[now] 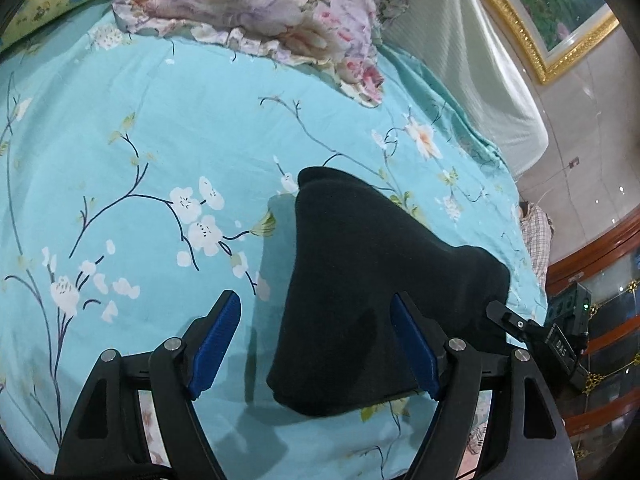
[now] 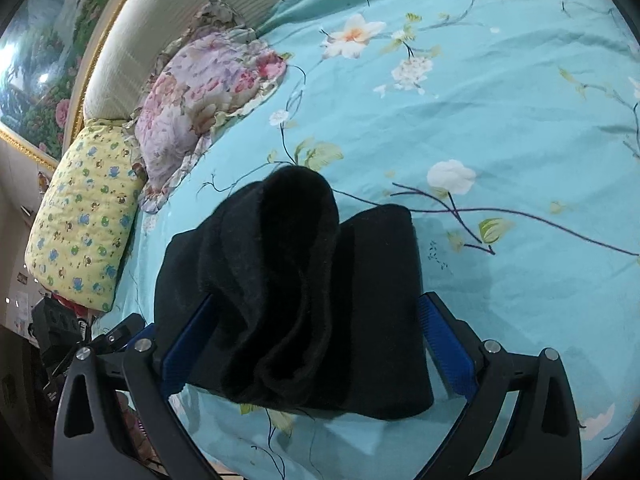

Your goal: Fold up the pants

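The black pants [image 1: 360, 280] lie as a thick folded bundle on the turquoise flowered bedsheet [image 1: 160, 140]. My left gripper [image 1: 316, 298] stands open over the bundle's left edge. Its right pad [image 1: 412, 344] is above the cloth and its left pad [image 1: 218, 344] is over bare sheet. In the right wrist view the pants [image 2: 288, 280] show stacked rolled layers. My right gripper [image 2: 318, 298] is open and straddles the bundle. The cloth hides part of its left pad [image 2: 188, 344], and its right pad [image 2: 444, 344] sits just beside the bundle's edge. Neither gripper pinches the cloth.
A pink and purple floral pillow [image 1: 272, 12] lies at the head of the bed, beside a yellow patterned pillow [image 2: 84, 208] and a cream padded headboard [image 1: 460, 60]. The bed's edge [image 1: 532, 280] runs close to the pants, with wooden furniture [image 1: 600, 256] beyond it.
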`<control>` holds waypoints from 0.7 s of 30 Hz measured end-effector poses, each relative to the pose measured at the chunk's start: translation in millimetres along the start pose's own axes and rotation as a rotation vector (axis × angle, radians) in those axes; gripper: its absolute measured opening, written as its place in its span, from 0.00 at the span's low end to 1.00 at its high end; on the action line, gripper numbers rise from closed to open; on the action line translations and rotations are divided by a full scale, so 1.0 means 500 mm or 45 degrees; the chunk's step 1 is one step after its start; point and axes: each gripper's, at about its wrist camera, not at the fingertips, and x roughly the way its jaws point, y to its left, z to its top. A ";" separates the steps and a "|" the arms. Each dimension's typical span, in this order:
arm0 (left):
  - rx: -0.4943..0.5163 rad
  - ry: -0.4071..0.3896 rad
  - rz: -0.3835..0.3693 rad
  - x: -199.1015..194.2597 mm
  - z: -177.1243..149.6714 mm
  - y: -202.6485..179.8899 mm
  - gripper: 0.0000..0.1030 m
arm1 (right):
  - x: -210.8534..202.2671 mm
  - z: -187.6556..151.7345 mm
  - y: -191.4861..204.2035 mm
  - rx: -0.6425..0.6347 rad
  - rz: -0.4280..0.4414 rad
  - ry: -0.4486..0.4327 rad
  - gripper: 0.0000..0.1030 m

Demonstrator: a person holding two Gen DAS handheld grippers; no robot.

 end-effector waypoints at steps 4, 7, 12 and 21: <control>-0.023 0.036 -0.007 0.030 0.012 0.009 0.75 | 0.006 -0.001 -0.007 0.002 -0.004 0.001 0.96; -0.033 0.046 -0.016 0.042 0.019 0.010 0.76 | 0.016 -0.005 -0.019 0.025 -0.013 0.019 0.95; -0.020 0.073 -0.015 0.067 0.026 0.001 0.77 | 0.025 -0.015 -0.032 0.005 0.027 0.004 0.72; 0.030 0.141 0.022 0.124 0.027 -0.030 0.79 | 0.022 -0.021 -0.073 0.040 0.136 -0.022 0.57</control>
